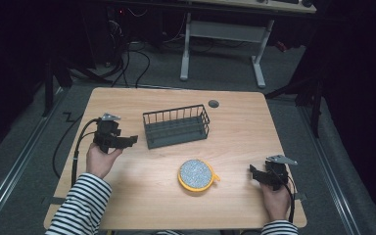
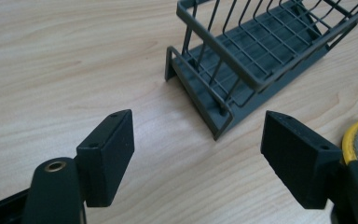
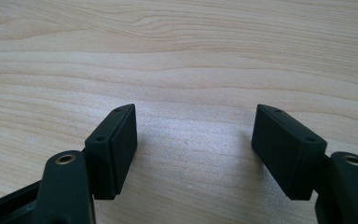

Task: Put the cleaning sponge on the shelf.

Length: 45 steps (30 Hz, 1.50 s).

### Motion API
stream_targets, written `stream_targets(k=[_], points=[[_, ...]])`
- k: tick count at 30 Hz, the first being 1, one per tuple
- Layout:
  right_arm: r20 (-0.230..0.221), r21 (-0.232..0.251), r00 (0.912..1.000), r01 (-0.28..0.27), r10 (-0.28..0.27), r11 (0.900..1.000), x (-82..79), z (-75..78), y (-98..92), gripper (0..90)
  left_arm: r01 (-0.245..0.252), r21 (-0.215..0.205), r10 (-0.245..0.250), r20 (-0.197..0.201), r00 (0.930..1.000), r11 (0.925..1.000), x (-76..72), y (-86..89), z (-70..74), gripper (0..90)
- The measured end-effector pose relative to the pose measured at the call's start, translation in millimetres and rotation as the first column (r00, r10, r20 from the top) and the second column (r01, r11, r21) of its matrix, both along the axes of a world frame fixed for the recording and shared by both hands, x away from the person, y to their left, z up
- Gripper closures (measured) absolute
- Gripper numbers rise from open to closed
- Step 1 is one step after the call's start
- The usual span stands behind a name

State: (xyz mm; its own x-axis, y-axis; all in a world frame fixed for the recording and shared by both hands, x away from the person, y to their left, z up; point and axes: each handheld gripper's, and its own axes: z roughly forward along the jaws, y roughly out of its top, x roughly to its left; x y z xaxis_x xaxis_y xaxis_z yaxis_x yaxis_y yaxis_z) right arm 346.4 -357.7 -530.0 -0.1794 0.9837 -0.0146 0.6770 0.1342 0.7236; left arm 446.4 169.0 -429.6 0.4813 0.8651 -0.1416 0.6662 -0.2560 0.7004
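Near the tabletop's (image 1: 127, 200) left edge, the left gripper (image 1: 129, 141) hangs with jaws spread and empty, aimed at the dark wire basket (image 1: 176, 126) at mid-table. Best approach level, straddle the near end wall squarely, then close. Right gripper (image 1: 254, 172) rests released; a yellow-rimmed scourer (image 1: 196, 174) lies between them.
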Motion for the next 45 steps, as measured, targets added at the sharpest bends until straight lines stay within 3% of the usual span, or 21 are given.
stream_targets(k=[7,15,18,19,24,25,32,35,45], points=[[0.000,0.000,1.0000,0.000,0.000,1.000,0.0,0.0,0.0,31.2,0.026,0.035,-0.026,0.011,0.9996,0.9991,19.4,-17.6,15.1,26.6],[0.002,0.001,1.0000,-0.002,0.002,1.000,0.1,-0.1,-0.3,31.2,0.032,0.075,-0.031,-0.010,0.9995,0.9967,40.8,-35.7,18.5,26.4],[0.001,0.002,1.0000,-0.002,0.002,1.000,0.1,0.0,-0.5,31.3,0.033,0.066,-0.032,-0.018,0.9993,0.9973,45.8,-39.2,18.1,26.5],[0.000,0.003,1.0000,0.000,0.000,1.000,0.0,0.0,-0.5,31.3,0.039,0.096,-0.037,-0.023,0.9990,0.9946,50.2,-45.2,17.0,26.6],[0.000,0.003,1.0000,0.000,0.000,1.000,0.1,0.0,-0.5,31.3,0.045,0.152,-0.041,-0.026,0.9988,0.9874,58.1,-56.0,10.9,29.0],[0.001,0.004,1.0000,-0.001,0.001,1.000,0.1,0.0,-0.6,31.3,0.038,0.183,-0.033,-0.030,0.9990,0.9824,60.8,-59.6,6.0,30.1],[0.001,0.004,1.0000,-0.001,0.001,1.000,0.0,0.0,-0.7,31.2,0.066,0.182,-0.057,-0.054,0.9969,0.9812,64.8,-64.7,-2.3,40.1],[0.001,0.004,1.0000,-0.001,0.001,1.000,0.1,0.0,-0.7,31.2,0.080,0.209,-0.066,-0.075,0.9950,0.9746,65.2,-66.9,-7.3,44.7],[0.001,0.004,1.0000,0.000,0.000,1.000,0.1,0.0,-0.8,31.9,0.100,0.207,-0.087,-0.073,0.9936,0.9733,61.2,-67.2,-9.7,56.6]])
